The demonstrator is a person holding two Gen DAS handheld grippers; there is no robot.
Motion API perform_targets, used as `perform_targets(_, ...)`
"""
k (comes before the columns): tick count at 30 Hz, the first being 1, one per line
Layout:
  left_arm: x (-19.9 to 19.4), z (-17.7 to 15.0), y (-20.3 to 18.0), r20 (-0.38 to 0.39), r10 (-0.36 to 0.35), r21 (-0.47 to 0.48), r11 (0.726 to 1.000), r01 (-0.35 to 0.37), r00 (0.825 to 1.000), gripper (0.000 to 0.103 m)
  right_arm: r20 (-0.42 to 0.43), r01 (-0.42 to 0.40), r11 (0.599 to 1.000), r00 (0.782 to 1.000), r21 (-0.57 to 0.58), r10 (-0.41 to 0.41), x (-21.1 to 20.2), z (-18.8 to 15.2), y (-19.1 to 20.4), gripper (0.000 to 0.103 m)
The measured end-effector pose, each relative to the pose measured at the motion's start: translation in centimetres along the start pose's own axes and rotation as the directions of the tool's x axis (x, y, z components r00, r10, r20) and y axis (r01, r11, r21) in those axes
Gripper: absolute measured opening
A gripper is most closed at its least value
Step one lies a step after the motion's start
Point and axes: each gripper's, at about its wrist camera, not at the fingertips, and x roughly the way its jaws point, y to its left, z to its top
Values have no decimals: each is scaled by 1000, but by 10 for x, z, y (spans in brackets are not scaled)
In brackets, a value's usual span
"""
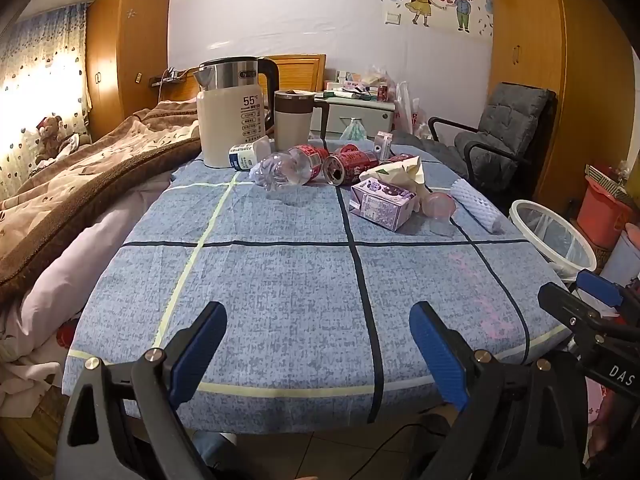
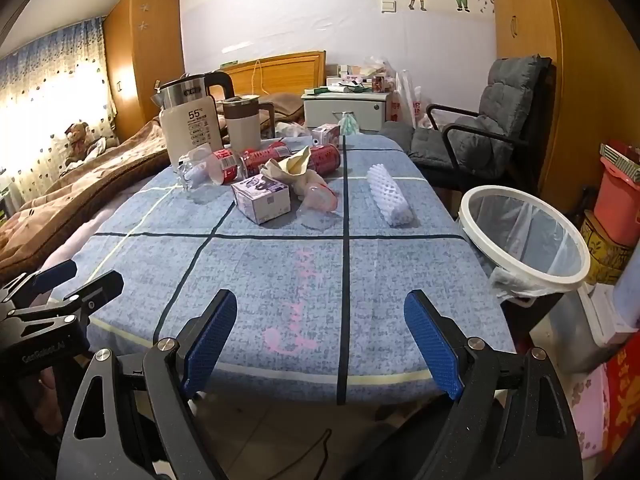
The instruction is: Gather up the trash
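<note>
Trash lies at the far side of the blue-clothed table (image 1: pixel 280 288): a crushed clear bottle (image 1: pixel 286 166), red cans (image 1: pixel 350 166), a purple carton (image 1: pixel 382 202), a crumpled tissue (image 1: pixel 404 172), a pink plastic cup (image 1: pixel 438 204) and a white foam net sleeve (image 1: pixel 476 204). The same pile shows in the right wrist view: carton (image 2: pixel 262 198), sleeve (image 2: pixel 390 194). A white bin (image 2: pixel 524 236) with a clear liner stands at the table's right edge. My left gripper (image 1: pixel 318 352) and right gripper (image 2: pixel 320 340) are open and empty above the near table edge.
A white kettle (image 1: pixel 230 114) and a beige mug (image 1: pixel 294 120) stand behind the trash. A bed with a brown blanket (image 1: pixel 80 176) is on the left. A grey armchair (image 2: pixel 488 132) and red containers (image 2: pixel 618 200) are on the right.
</note>
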Motion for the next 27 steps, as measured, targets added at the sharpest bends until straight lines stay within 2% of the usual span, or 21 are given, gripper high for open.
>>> perform_targets(27,1,3,-1,-1,-10,-1,1000,10,1000,94,16,-12,1000,1000,3,12,-1,1,2,86)
